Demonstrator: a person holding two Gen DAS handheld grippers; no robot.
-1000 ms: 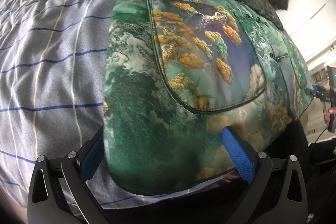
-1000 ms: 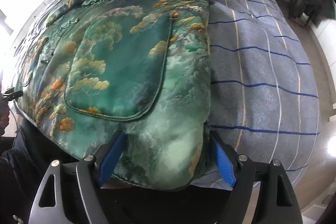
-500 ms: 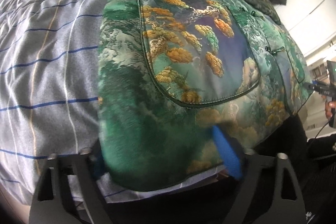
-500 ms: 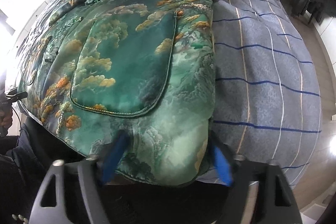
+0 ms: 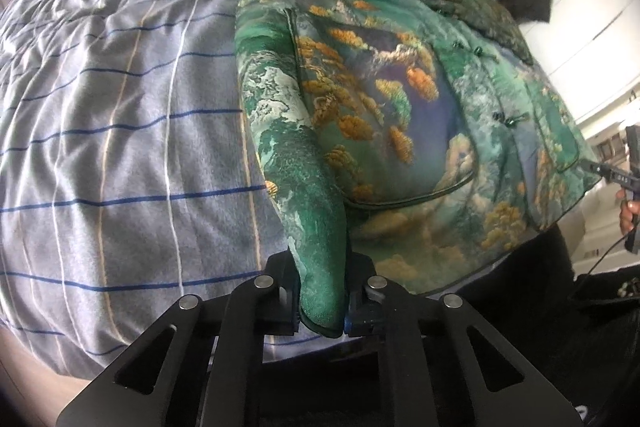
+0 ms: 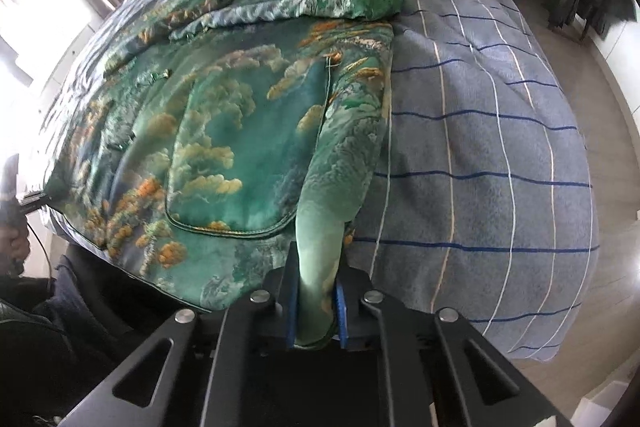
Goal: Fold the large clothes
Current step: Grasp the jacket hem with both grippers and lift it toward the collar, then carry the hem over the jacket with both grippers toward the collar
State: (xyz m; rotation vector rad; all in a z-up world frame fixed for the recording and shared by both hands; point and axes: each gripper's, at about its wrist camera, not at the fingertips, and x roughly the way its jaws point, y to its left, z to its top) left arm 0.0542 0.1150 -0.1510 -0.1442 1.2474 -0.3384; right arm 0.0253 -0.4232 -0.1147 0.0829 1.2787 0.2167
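1. My left jaws (image 5: 322, 311) are clamped on the near left corner of the green brocade jacket (image 5: 400, 115); the hem bunches into a thick fold between the pads and rises out of them.
2. My right jaws (image 6: 316, 315) are clamped the same way on the near right corner of the jacket (image 6: 240, 131), with pale green cloth pinched between the blue pads (image 6: 341, 311).
3. Outward from both grips, the jacket lies face up on the bed (image 5: 120, 131), hem at the near edge, two large patch pockets showing and the knot buttons running down the middle. At the far end a sleeve or the collar part appears already folded across the body.
4. The striped grey-blue bedspread is bare on either side of the jacket.
5. I judge the step to be the start of the lengthwise fold: both bottom corners are taken and just coming off the bed.
6. The next move calls for raising both corners evenly, carrying them to the far end and laying hem on shoulders, with the edge taut between my grips so the padded cloth does not sag or skew.
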